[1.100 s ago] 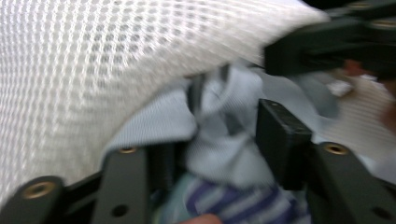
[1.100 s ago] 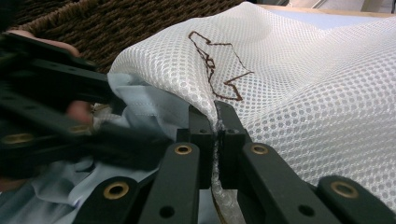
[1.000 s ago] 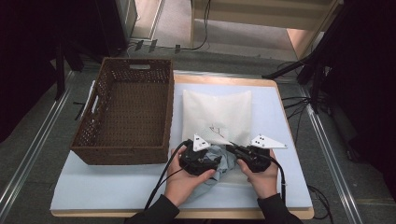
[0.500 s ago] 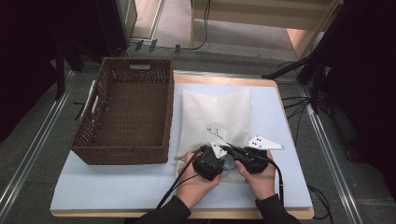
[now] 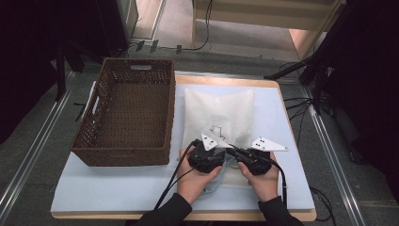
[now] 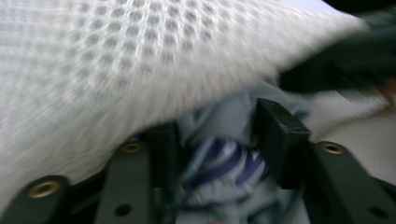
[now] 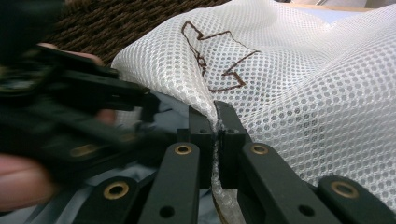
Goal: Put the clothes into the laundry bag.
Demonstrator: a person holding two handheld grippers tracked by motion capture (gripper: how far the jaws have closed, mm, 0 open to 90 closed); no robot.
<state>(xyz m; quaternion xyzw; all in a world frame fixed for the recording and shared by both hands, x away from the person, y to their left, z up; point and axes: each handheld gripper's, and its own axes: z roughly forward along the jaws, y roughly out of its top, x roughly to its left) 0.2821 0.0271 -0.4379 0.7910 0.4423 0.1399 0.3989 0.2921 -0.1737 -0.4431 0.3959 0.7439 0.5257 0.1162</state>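
Note:
A white mesh bag [image 5: 219, 113] with a brown stitched mark lies flat on the pale blue table pad [image 5: 117, 188]. My right gripper [image 7: 215, 121] is shut on the bag's near edge [image 7: 303, 93] and holds it raised. My left gripper [image 6: 217, 135] reaches under that raised mesh [image 6: 116, 60] at the bag's mouth. A pale blue garment with dark stripes [image 6: 219, 163] is bunched between its jaws, which have just been opening. In the high view both grippers meet at the bag's near end, left [image 5: 221, 155] and right [image 5: 235, 155], with the garment [image 5: 221, 181] trailing toward the person.
A deep brown wicker basket [image 5: 122, 157] stands on the left half of the pad, beside the bag. Cables trail from both grippers toward the front edge. Bare pad lies in front of the basket and to the right of the bag.
My left gripper has shifted right, up to the bag's mouth and close to the right gripper. The right gripper has kept still on the mesh.

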